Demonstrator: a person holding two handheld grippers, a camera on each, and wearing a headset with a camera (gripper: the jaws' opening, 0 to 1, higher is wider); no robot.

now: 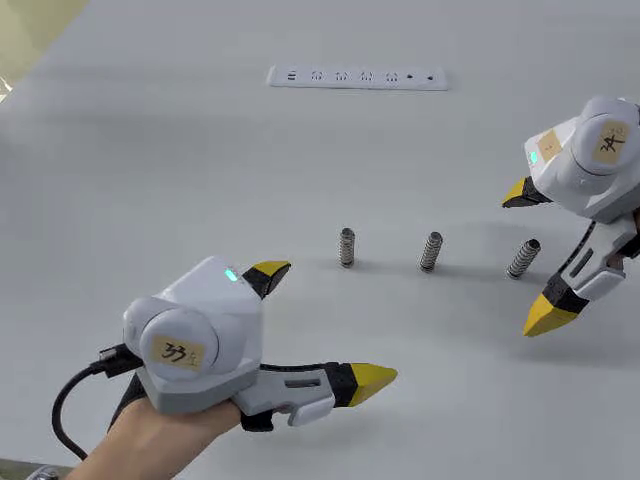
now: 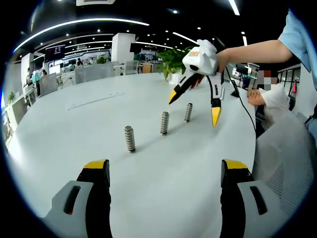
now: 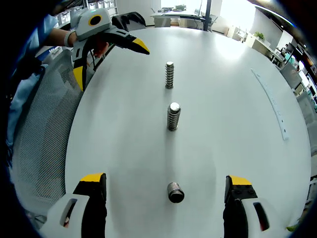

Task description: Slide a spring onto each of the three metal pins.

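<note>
Open-plan office space with ceiling lights and a potted plant (image 2: 173,59) lies behind a broad white desk (image 1: 150,180), where a power strip (image 1: 357,77) rests towards the far side. Three metal pins stand in a row mid-desk, each sheathed in a spring (image 2: 129,139). Seen from the head view they are the left pin (image 1: 347,233), the middle pin (image 1: 435,238) and the right pin (image 1: 533,244), which leans. The left hand-held gripper (image 1: 322,322) hovers on the near side of the row, jaws wide and holding nothing. The right hand-held gripper (image 3: 166,180) is also spread wide, its yellow tips straddling the right pin without touching it.
</note>
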